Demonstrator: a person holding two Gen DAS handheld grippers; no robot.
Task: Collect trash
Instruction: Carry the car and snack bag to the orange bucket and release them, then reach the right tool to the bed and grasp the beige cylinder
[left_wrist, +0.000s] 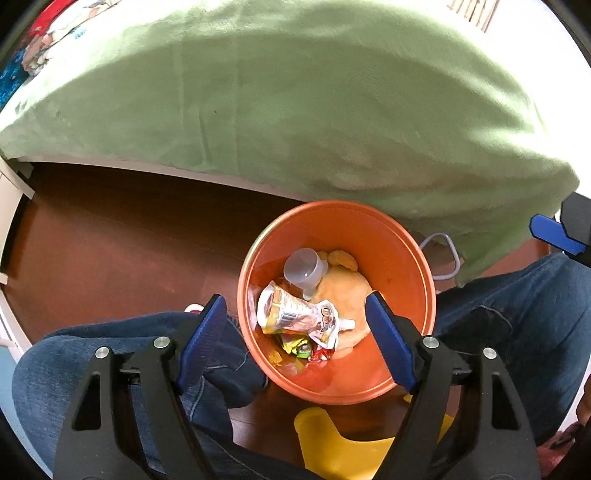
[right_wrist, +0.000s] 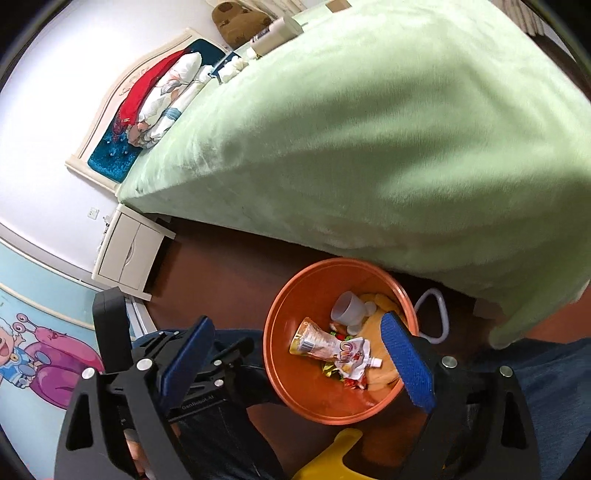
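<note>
An orange bin (left_wrist: 391, 236) (right_wrist: 295, 391) stands on the dark wooden floor between a person's knees. Inside lie a crumpled drink pouch with a white spout (left_wrist: 299, 314) (right_wrist: 328, 347), a clear plastic cup (left_wrist: 303, 267) (right_wrist: 347, 306), small colourful wrappers (left_wrist: 295, 345) (right_wrist: 332, 369) and a pale yellow sheet (left_wrist: 347, 291). My left gripper (left_wrist: 295, 310) hangs above the bin, open, with nothing between its blue pads. My right gripper (right_wrist: 299, 332) is also open and empty above the bin. The left gripper's black body (right_wrist: 207, 365) shows in the right wrist view.
A bed with a light green blanket (left_wrist: 295, 103) (right_wrist: 369, 147) fills the far side, overhanging close to the bin. A yellow plastic object (left_wrist: 332, 443) (right_wrist: 332, 461) lies on the floor near the bin. A cream nightstand (right_wrist: 129, 251) stands at the left. Jeans-clad legs (left_wrist: 110, 369) flank the bin.
</note>
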